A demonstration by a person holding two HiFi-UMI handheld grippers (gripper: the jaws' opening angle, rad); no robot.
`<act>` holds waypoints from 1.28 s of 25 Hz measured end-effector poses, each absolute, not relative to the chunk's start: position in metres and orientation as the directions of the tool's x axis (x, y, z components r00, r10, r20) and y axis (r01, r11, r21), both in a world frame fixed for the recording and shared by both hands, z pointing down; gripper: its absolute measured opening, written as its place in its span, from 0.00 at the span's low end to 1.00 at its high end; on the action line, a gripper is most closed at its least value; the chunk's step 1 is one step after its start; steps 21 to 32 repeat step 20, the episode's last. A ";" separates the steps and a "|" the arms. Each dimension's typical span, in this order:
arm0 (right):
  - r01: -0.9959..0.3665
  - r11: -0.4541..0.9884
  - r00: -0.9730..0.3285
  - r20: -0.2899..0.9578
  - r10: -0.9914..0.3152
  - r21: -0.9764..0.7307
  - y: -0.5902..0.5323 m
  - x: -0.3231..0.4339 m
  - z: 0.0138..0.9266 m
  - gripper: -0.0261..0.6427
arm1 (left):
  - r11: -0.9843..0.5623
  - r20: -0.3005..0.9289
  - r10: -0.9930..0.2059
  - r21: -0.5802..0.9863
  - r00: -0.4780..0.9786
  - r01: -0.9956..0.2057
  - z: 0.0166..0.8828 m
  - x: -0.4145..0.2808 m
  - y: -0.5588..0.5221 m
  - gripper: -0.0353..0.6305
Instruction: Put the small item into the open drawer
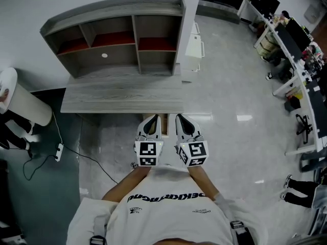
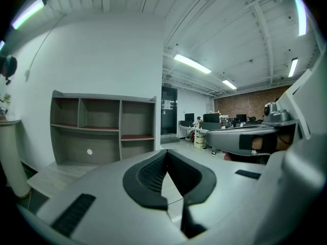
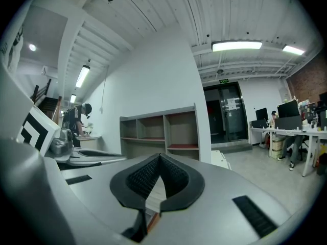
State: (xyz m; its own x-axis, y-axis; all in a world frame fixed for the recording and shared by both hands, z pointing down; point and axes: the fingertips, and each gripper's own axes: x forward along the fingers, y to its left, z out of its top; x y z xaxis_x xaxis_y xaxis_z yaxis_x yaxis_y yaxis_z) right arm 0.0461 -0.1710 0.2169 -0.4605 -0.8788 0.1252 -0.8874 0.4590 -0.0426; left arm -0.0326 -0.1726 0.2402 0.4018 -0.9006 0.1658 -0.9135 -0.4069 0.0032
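In the head view my left gripper (image 1: 151,119) and right gripper (image 1: 183,118) are held side by side in front of the grey wooden desk (image 1: 122,93), their tips just short of its front edge. Both point roughly level at the desk and its shelf unit (image 1: 117,40). The left gripper (image 2: 166,151) is shut with its black pads meeting and nothing between them. The right gripper (image 3: 159,156) is shut too and holds nothing. A thin tan strip (image 1: 164,127) shows between the two grippers below the desk edge; I cannot tell what it is. No small item shows in any view.
The shelf unit has open compartments with red boards (image 1: 153,44). A white cabinet (image 1: 194,47) stands right of the desk. A white round stand (image 1: 20,103) is at the left, with a power strip (image 1: 59,152) and cable on the floor. Office desks (image 1: 296,60) line the far right.
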 end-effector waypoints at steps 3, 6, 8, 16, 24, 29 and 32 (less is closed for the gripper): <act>-0.888 0.458 -0.460 0.123 -0.880 -0.045 -0.174 0.047 0.217 0.09 | -0.419 0.151 -0.897 0.004 0.415 -0.908 0.237 -0.030 -0.172 0.08; -0.887 0.459 -0.462 0.128 -0.878 -0.052 -0.175 0.047 0.223 0.09 | -0.416 0.149 -0.899 0.006 0.412 -0.910 0.241 -0.030 -0.173 0.08; -0.888 0.456 -0.460 0.134 -0.878 -0.060 -0.177 0.049 0.227 0.09 | -0.406 0.154 -0.902 0.024 0.405 -0.914 0.245 -0.032 -0.175 0.08; -0.892 0.447 -0.453 0.134 -0.882 -0.073 -0.183 0.052 0.231 0.09 | -0.408 0.155 -0.900 0.031 0.408 -0.912 0.246 -0.032 -0.179 0.08; -0.891 0.448 -0.454 0.131 -0.881 -0.075 -0.188 0.053 0.232 0.09 | -0.413 0.160 -0.898 0.018 0.410 -0.911 0.248 -0.031 -0.183 0.08; -0.891 0.448 -0.454 0.131 -0.881 -0.075 -0.188 0.053 0.232 0.09 | -0.413 0.160 -0.898 0.018 0.410 -0.911 0.248 -0.031 -0.183 0.08; -0.891 0.448 -0.454 0.131 -0.881 -0.075 -0.188 0.053 0.232 0.09 | -0.413 0.160 -0.898 0.018 0.410 -0.911 0.248 -0.031 -0.183 0.08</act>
